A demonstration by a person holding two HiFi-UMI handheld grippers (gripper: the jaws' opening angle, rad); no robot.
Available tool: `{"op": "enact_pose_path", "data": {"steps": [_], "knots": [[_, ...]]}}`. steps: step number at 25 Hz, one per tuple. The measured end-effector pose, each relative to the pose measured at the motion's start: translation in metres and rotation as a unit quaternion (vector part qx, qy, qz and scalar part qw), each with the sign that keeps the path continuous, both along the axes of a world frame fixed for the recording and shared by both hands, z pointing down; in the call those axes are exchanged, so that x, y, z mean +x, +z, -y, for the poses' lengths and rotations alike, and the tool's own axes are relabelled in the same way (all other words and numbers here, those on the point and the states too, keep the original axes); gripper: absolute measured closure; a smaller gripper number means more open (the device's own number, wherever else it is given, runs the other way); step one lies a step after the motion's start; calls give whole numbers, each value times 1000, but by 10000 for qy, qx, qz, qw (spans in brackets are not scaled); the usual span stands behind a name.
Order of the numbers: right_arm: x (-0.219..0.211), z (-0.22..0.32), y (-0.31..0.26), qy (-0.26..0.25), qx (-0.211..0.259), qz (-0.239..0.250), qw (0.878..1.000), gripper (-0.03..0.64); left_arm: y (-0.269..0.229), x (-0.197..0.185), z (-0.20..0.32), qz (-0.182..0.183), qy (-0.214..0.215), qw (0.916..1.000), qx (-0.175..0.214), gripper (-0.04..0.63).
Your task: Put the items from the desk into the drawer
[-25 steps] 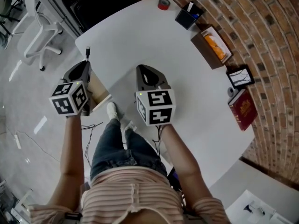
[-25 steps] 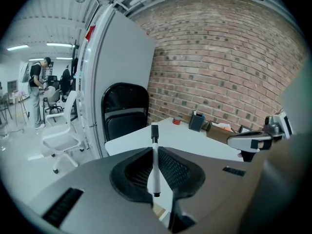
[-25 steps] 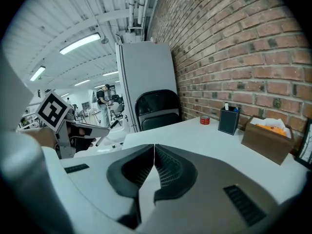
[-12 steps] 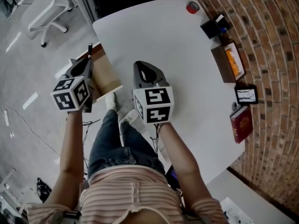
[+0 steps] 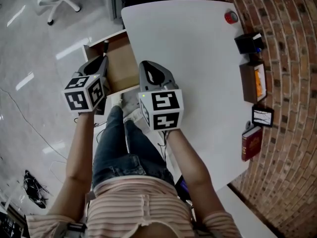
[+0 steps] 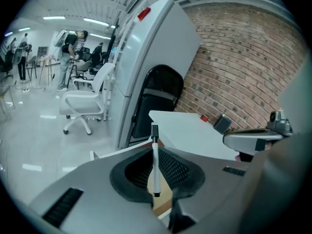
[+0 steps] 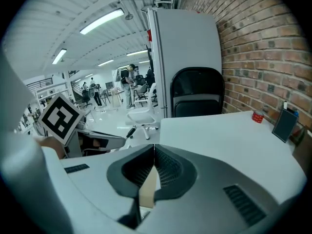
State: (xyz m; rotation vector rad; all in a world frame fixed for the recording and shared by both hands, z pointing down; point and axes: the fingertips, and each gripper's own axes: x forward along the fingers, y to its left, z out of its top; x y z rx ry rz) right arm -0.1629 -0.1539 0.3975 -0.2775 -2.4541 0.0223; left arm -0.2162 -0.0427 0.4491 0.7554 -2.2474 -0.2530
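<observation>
A slim white marker pen with a black cap (image 6: 154, 160) stands upright, cap uppermost, clenched between the two dark ribbed jaws of the left gripper (image 5: 100, 66). From above, it hangs over the near left corner of an open drawer with a brown wooden inside (image 5: 121, 68), which juts from the white desk's nine o'clock edge. Just beside it, at three o'clock from the left one, the right gripper (image 7: 154, 147) is held over the desk's near edge, its jaws closed tip to tip with nothing in them. The rounded white desk (image 5: 188, 58) is bare in the middle. Along its three o'clock side, against a red brick wall (image 5: 292, 58), sits a row of things: a small red roll (image 5: 231, 17) at one o'clock, then a black pen holder (image 5: 250, 42), a brown open box with something orange inside (image 5: 253, 81), a small black-framed picture (image 5: 262, 116), and a dark red book (image 5: 251, 142) at about four o'clock. The person holding the tools wears blue jeans and a striped top. Beyond the desk stand a black chair (image 6: 158, 101), a tall white cabinet (image 6: 151, 57) and a white swivel office chair (image 6: 85, 101) on a shiny pale floor.
</observation>
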Motion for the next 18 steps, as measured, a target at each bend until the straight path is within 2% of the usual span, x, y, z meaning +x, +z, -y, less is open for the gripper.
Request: {"op": "enact_pose_path", "data": {"steps": [9,18], "knots": [[-29,-50,28,-507,89,-299,9982,600,56,-5,-19,-566,-327,9978,146,552],[-42,-91,66,-876,45,-761,9932,600,120,-3,-27,-1035,-417,9938,-18,552]]}}
